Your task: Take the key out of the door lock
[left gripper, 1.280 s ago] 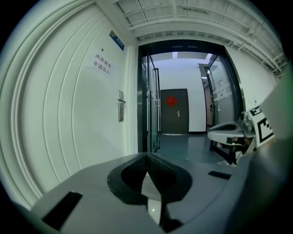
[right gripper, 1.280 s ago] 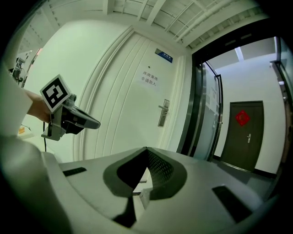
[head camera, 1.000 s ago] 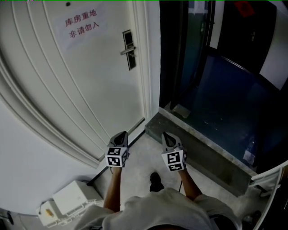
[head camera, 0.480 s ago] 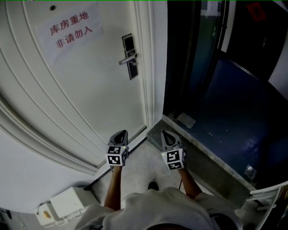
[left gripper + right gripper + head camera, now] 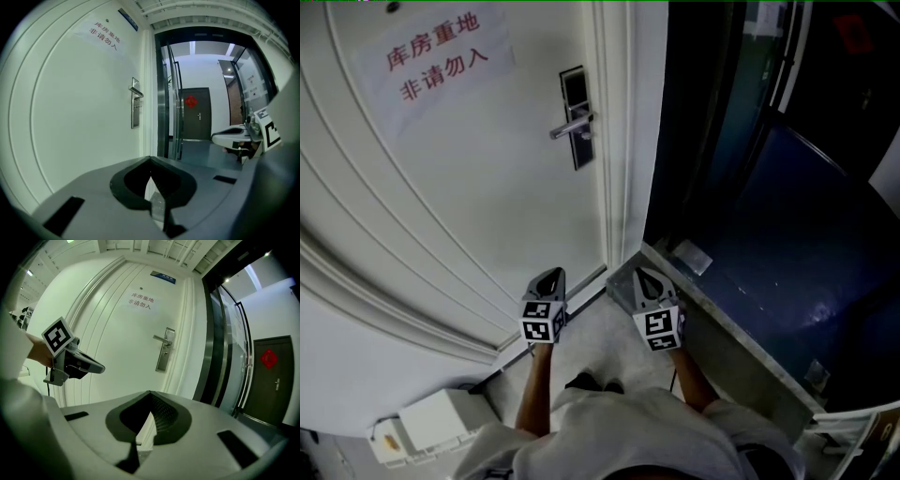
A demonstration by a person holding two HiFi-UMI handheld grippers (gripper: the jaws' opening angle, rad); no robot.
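The white door (image 5: 487, 187) carries a dark lock plate (image 5: 577, 117) with a silver lever handle (image 5: 572, 125). The same plate shows in the left gripper view (image 5: 135, 104) and the right gripper view (image 5: 164, 350). The key is too small to make out in any view. My left gripper (image 5: 549, 276) and right gripper (image 5: 646, 276) hang side by side low in front of me, far below the lock. Both point toward the door foot, jaws shut with nothing between them. The left gripper (image 5: 77, 363) also shows in the right gripper view.
A paper sign with red characters (image 5: 436, 58) is on the door. Right of the door frame is a dark glass doorway behind a raised stone threshold (image 5: 722, 328). A white box (image 5: 431, 422) lies on the floor at my left. My feet (image 5: 591, 382) are below the grippers.
The view has shifted toward the door: the lock plate and sign sit larger and further right. Both grippers keep their low place, still shut.
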